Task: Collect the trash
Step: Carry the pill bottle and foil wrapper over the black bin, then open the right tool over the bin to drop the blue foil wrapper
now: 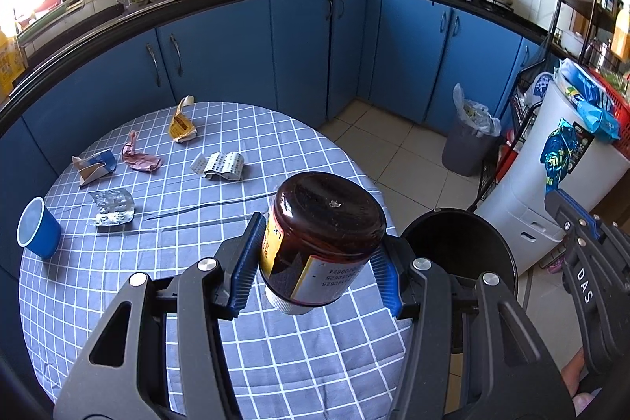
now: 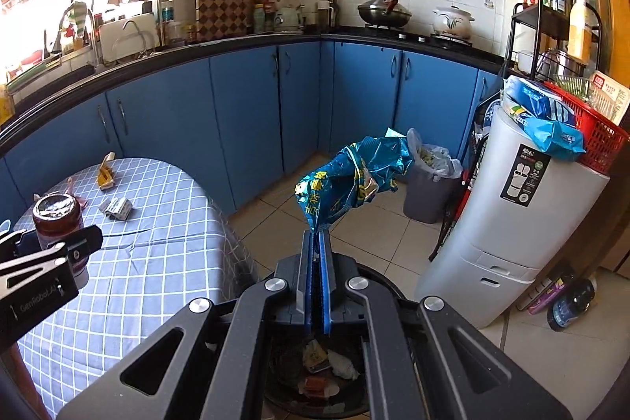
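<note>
Brown jar (image 1: 323, 243), upside down, clamped between pads of left tool (image 1: 315, 262), above tabletop (image 1: 275, 361) edge beside black bin (image 1: 464, 250). Blue foil bag (image 2: 350, 180), crumpled, pinched in right tool (image 2: 316, 243), jaws together on its corner, over bin holding scraps. On tabletop: blister packs (image 1: 112, 205), yellow wrapper (image 1: 181, 124), pink wrapper (image 1: 139, 158), torn carton (image 1: 94, 168), blue cup (image 1: 37, 227).

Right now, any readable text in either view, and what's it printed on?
"DAS": black body of the right claw.
"GenRobot.AI", partly cut off: black body of the left claw.
Inverted digits on the brown glass jar's label: too blurred.
Crumpled blue foil snack bag: characters unreadable.
</note>
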The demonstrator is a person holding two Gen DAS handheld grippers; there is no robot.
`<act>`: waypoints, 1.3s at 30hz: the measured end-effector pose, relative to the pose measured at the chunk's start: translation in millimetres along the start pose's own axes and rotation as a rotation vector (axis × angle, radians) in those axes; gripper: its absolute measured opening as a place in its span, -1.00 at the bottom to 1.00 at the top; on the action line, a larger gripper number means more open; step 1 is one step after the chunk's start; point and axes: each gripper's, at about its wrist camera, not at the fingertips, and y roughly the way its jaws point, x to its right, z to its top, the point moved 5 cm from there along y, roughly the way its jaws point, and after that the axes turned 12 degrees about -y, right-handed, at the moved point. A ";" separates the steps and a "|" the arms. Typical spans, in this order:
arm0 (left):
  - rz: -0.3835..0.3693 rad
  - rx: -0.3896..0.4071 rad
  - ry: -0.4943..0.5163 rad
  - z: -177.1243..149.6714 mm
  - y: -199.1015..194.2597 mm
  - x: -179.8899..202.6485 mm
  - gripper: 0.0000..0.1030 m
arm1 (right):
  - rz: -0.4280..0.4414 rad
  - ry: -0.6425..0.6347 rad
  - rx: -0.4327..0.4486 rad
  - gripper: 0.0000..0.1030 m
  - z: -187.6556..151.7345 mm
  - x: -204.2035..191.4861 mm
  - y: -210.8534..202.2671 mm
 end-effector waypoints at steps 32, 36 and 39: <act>-0.020 -0.003 0.049 -2.6 3.7 24.8 0.02 | 0.004 0.186 -0.057 -0.89 -24.6 48.2 10.5; -0.034 0.006 0.069 -0.6 2.9 36.8 0.02 | -0.035 0.185 -0.054 -0.89 -28.5 55.0 7.1; -0.052 0.017 0.086 1.3 1.4 48.6 0.02 | -0.068 0.189 -0.042 -0.89 -31.5 60.5 3.7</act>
